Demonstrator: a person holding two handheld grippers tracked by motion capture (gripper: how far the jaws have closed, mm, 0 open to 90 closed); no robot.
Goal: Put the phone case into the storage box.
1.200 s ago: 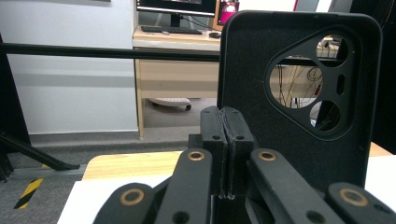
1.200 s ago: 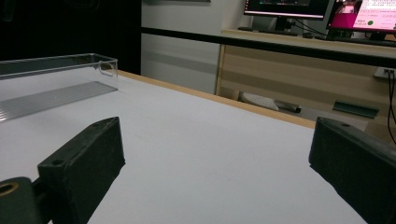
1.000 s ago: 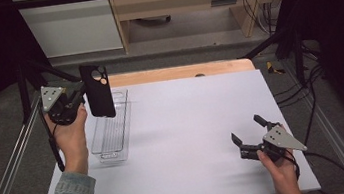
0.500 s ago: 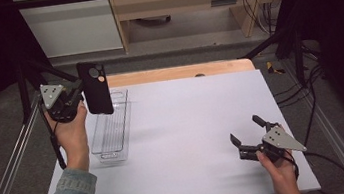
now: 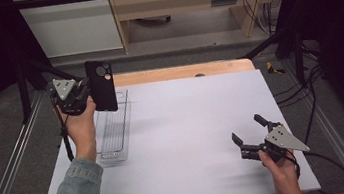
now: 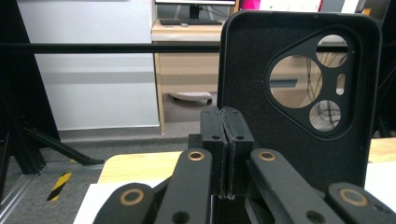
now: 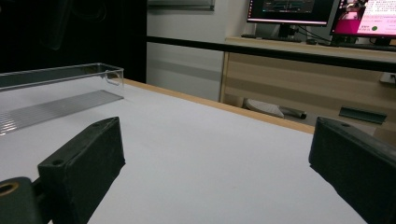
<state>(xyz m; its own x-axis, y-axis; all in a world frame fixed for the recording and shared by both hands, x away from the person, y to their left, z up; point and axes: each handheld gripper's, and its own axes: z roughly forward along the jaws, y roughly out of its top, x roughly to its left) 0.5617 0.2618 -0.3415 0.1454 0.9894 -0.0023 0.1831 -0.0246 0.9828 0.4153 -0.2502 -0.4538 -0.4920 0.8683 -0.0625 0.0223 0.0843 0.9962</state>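
Observation:
A black phone case (image 5: 101, 86) with round camera cutouts stands upright in the air over the far end of a clear plastic tray (image 5: 114, 135). My left gripper (image 5: 89, 94) is shut on the case's edge, level with it on its left. In the left gripper view the two jaws meet tightly at my left gripper (image 6: 226, 119), and the case (image 6: 243, 70) rises right behind them with its inner side facing the camera. My right gripper (image 5: 247, 128) rests low near the table's front right, jaws wide open with nothing between them; my right gripper (image 7: 215, 140) looks across the bare white top.
The white table top (image 5: 189, 125) has a wooden strip along its far edge. The tray (image 7: 60, 74) lies lengthwise along the table's left side. Black frame rails run along both sides, and cables hang at the right. A desk with monitors stands beyond the table.
My left gripper has carried the phone case a little to the right, above the tray's far end. The right gripper has stayed where it was.

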